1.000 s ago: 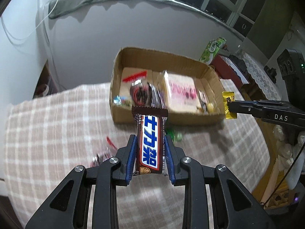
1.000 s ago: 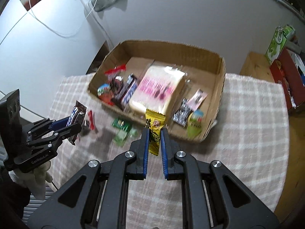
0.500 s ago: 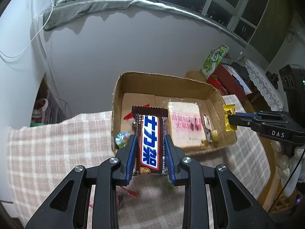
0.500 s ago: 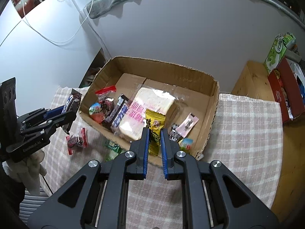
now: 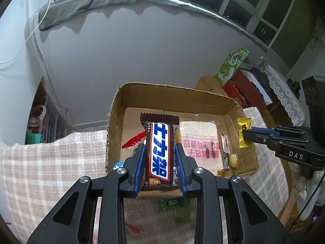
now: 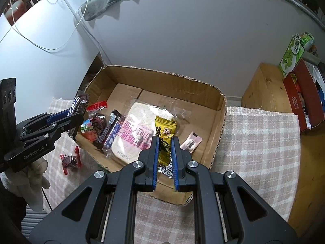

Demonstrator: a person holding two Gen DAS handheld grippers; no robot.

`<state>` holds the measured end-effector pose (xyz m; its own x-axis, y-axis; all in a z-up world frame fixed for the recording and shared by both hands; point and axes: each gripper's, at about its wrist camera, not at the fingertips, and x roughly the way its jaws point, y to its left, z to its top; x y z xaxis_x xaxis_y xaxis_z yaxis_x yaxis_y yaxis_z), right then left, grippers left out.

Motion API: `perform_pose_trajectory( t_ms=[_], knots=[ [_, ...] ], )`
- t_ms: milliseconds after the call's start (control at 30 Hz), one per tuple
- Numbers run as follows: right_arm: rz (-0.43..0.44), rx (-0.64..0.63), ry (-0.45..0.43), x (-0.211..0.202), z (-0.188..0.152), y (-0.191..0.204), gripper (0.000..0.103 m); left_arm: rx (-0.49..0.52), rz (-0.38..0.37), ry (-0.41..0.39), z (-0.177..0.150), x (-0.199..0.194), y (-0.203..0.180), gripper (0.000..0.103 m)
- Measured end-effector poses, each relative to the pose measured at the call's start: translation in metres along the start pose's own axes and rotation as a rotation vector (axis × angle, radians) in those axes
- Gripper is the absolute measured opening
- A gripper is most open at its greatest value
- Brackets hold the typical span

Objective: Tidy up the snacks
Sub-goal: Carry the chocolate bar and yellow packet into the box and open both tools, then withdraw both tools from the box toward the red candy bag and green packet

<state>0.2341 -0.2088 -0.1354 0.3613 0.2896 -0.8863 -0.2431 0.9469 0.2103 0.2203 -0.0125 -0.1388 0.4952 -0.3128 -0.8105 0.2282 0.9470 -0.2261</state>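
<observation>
A plain grey wall [image 5: 142, 46] below dark windows [image 5: 254, 4] — wooden side cabinet [image 6: 264, 87] to the right.

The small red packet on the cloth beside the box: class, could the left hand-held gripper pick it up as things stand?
Probably not: the left hand-held gripper is shut on the chocolate bar; the red packet itself lies uncovered.

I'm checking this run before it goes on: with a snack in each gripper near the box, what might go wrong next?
1. The left gripper grips the chocolate bar near the cardboard box wall; released early, it may drop on the tablecloth.
2. The right gripper pinches the yellow candy packet by its lower end, so it could slip.
3. Both approach one box; they might collide.
</observation>
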Motion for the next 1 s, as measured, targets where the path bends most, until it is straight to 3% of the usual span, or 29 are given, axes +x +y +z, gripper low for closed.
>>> perform_pose_trajectory(
  t_ms=[267, 300, 367, 400, 433, 467, 500, 533, 1000],
  knots=[
    [0.002, 0.002, 0.014, 0.007, 0.003, -0.002, 0.012, 0.026, 0.02, 0.008, 0.004, 0.004, -0.004, 0.027],
    [0.003, 0.002, 0.016, 0.008, 0.003, -0.002, 0.012, 0.025, 0.027, 0.011, 0.005, 0.005, -0.004, 0.029],
    [-0.006, 0.002, 0.012, 0.008, 0.004, -0.002, 0.013, 0.022, 0.042, 0.015, 0.005, 0.006, -0.004, 0.044],
    [-0.012, 0.001, 0.014, 0.009, 0.004, -0.001, 0.018, 0.019, 0.054, 0.008, 0.005, 0.004, -0.004, 0.056],
    [-0.015, 0.0, 0.017, 0.009, 0.004, -0.001, 0.031, 0.015, 0.06, 0.002, 0.006, 0.003, -0.003, 0.059],
    [-0.018, -0.002, 0.015, 0.008, 0.004, -0.001, 0.04, 0.013, 0.058, 0.0, 0.006, 0.002, -0.001, 0.059],
    [-0.026, -0.007, 0.005, 0.007, 0.004, 0.0, 0.057, 0.011, 0.057, 0.0, 0.007, 0.002, 0.0, 0.059],
    [-0.032, -0.012, -0.008, 0.005, 0.004, 0.001, 0.065, 0.01, 0.058, -0.001, 0.007, 0.001, 0.001, 0.059],
    [-0.005, -0.028, -0.037, -0.008, -0.005, 0.017, 0.068, -0.026, 0.084, -0.058, -0.008, -0.038, 0.016, 0.059]
  ],
)
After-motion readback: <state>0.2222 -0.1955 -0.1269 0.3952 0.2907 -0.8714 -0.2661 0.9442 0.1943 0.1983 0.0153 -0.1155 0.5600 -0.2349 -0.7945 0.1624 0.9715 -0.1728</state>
